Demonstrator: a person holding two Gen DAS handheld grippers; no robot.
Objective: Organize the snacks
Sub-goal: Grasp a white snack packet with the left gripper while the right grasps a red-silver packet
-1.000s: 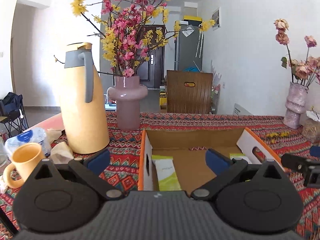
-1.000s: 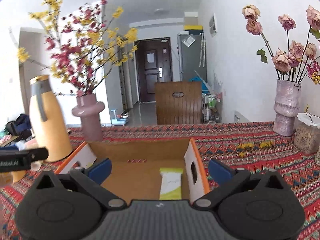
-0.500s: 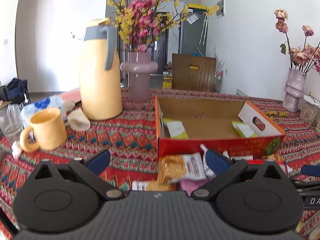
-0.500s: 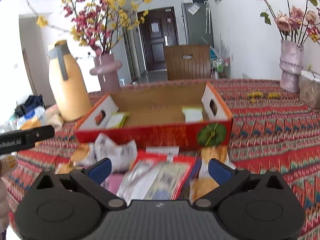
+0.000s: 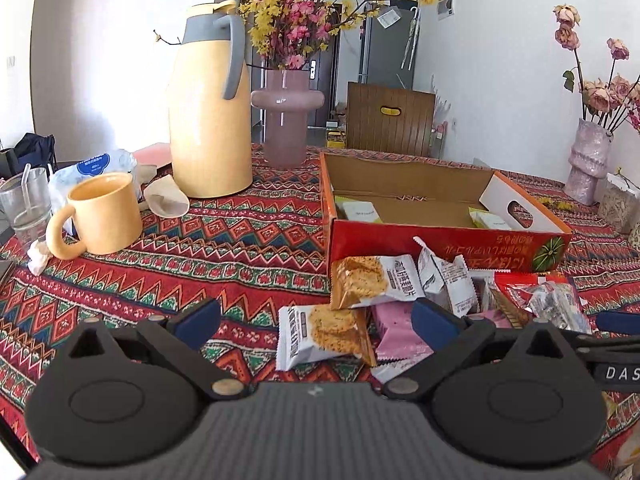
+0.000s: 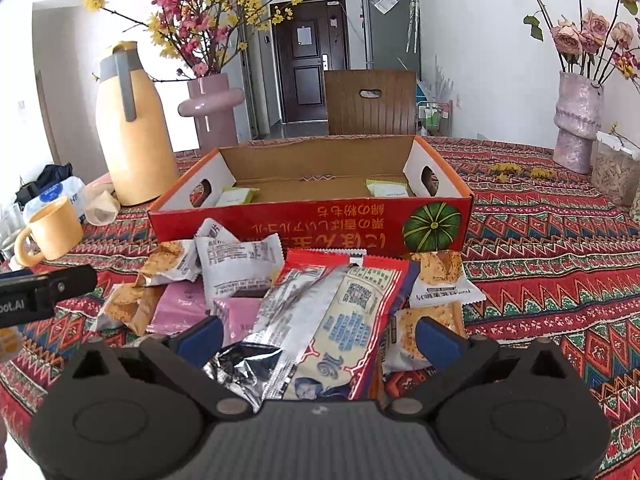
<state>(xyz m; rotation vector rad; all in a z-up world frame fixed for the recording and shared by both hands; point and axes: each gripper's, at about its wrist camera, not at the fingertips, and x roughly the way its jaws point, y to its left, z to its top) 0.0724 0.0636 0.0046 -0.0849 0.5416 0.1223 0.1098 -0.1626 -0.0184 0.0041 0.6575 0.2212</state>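
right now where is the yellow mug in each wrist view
Left wrist: yellow mug at left, middle height, in front of the thermos.
Right wrist: yellow mug at the far left edge, middle height.
Shared landmark: the red cardboard box.

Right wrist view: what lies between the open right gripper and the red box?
The loose snack pile: a large red packet lies nearest the right gripper, with white wrappers and biscuit packs reaching up to the red box.
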